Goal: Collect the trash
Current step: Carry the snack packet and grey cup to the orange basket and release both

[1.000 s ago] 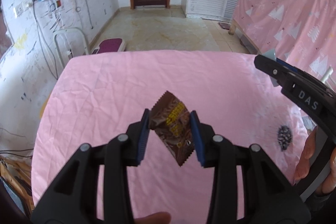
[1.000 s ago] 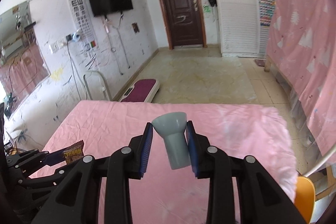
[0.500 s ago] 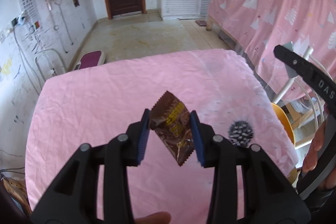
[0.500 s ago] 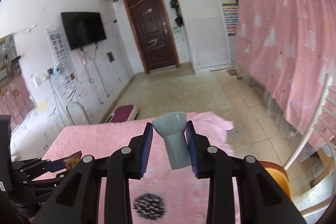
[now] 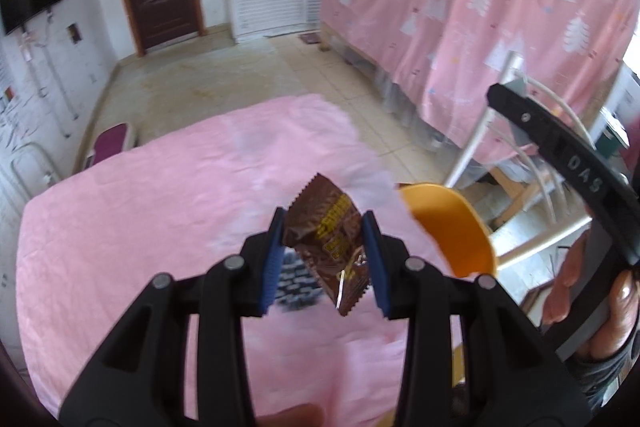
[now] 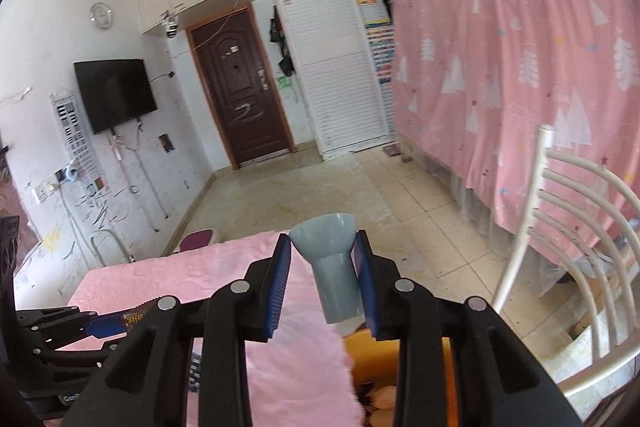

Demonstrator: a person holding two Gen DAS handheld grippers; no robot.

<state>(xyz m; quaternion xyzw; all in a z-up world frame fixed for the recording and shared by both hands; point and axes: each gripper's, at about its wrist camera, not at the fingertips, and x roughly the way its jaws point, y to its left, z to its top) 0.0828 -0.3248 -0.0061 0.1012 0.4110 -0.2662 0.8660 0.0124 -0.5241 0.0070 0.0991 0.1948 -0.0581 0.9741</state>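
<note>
My left gripper [image 5: 325, 251] is shut on a brown snack wrapper [image 5: 328, 241] and holds it above the right part of the pink-covered table [image 5: 160, 211]. A dark patterned object [image 5: 298, 285] lies on the cloth under the fingers, blurred. An orange bin [image 5: 452, 227] stands just past the table's right edge. My right gripper [image 6: 322, 281] is shut on a grey funnel-shaped piece [image 6: 332, 271], held above the table's edge [image 6: 296, 367] and the orange bin [image 6: 372, 363]. The left gripper with the wrapper [image 6: 136, 317] shows at lower left of the right wrist view.
A white slatted chair [image 6: 560, 227] stands right of the bin. A pink curtain [image 5: 480, 7] hangs along the right side. A brown door [image 6: 240, 95], white louvred doors and tiled floor lie beyond. The right gripper's body [image 5: 568, 171] crosses the left view.
Both grippers have swung right, toward the table's right edge. The orange bin has come into view by both. Each still holds its item.
</note>
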